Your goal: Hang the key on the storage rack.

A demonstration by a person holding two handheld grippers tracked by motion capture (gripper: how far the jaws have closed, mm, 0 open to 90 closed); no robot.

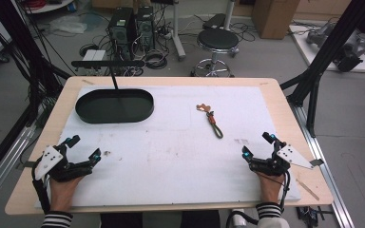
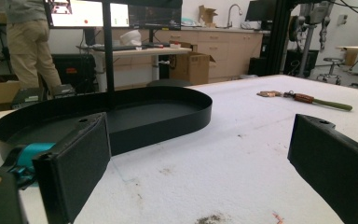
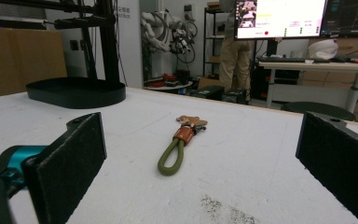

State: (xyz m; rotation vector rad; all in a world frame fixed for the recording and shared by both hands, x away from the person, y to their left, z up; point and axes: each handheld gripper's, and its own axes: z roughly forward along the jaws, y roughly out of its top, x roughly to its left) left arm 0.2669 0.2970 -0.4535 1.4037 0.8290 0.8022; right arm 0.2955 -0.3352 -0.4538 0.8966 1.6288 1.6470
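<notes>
A key ring with an olive-green loop strap (image 1: 212, 121) and a brown leather tab lies on the white mat right of centre; it shows ahead of the right jaws (image 3: 179, 144) and far off to the right (image 2: 307, 99) in the left gripper view. A black oval tray (image 1: 114, 105) sits empty at the back left, close ahead in the left gripper view (image 2: 163, 112). My left gripper (image 1: 83, 148) rests open near the front left edge. My right gripper (image 1: 257, 145) rests open near the front right, well short of the strap. Nothing is between either pair of jaws.
A thin black post (image 1: 115, 81) rises by the tray. The white mat (image 1: 171, 156) covers most of the wooden table (image 1: 275, 102). Beyond the table stand a stool (image 1: 217, 42), computer towers and cables. A person stands at a far desk (image 3: 233, 51).
</notes>
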